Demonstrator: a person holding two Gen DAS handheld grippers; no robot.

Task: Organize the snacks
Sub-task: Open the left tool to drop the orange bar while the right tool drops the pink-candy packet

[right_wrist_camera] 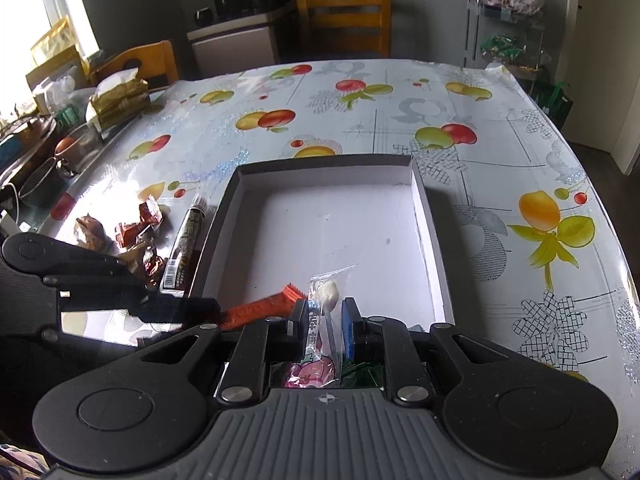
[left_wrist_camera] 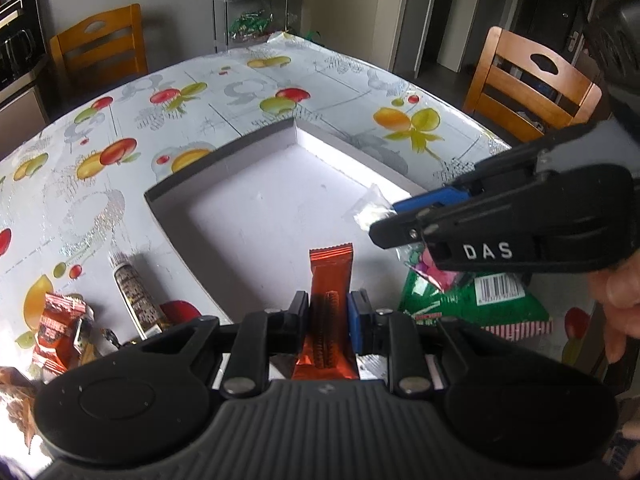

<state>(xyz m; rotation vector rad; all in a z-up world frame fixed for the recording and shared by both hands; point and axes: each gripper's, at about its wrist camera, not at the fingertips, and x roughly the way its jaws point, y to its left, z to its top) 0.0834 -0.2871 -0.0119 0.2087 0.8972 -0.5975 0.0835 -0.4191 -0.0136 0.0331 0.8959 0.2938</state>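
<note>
A shallow white box (left_wrist_camera: 224, 160) (right_wrist_camera: 434, 240) lies on the fruit-print tablecloth. My left gripper (left_wrist_camera: 329, 308) is shut on an orange-red snack bar (left_wrist_camera: 331, 276), held over the box's near edge; the bar also shows in the right wrist view (right_wrist_camera: 264, 308). My right gripper (right_wrist_camera: 325, 316) is shut on a clear candy packet with a white sweet (right_wrist_camera: 326, 292) and pink print, just over the box's near edge; in the left wrist view the right gripper (left_wrist_camera: 394, 220) holds the clear packet (left_wrist_camera: 370, 210) at the box's right side.
Red-wrapped snacks (left_wrist_camera: 60, 328) (right_wrist_camera: 136, 228) and a brown patterned stick pack (left_wrist_camera: 134, 292) (right_wrist_camera: 188, 240) lie left of the box. A green bag (left_wrist_camera: 476, 304) lies right of it. Wooden chairs (left_wrist_camera: 532, 80) (right_wrist_camera: 348, 16) stand around the table, and a shelf rack (left_wrist_camera: 252, 8) stands behind.
</note>
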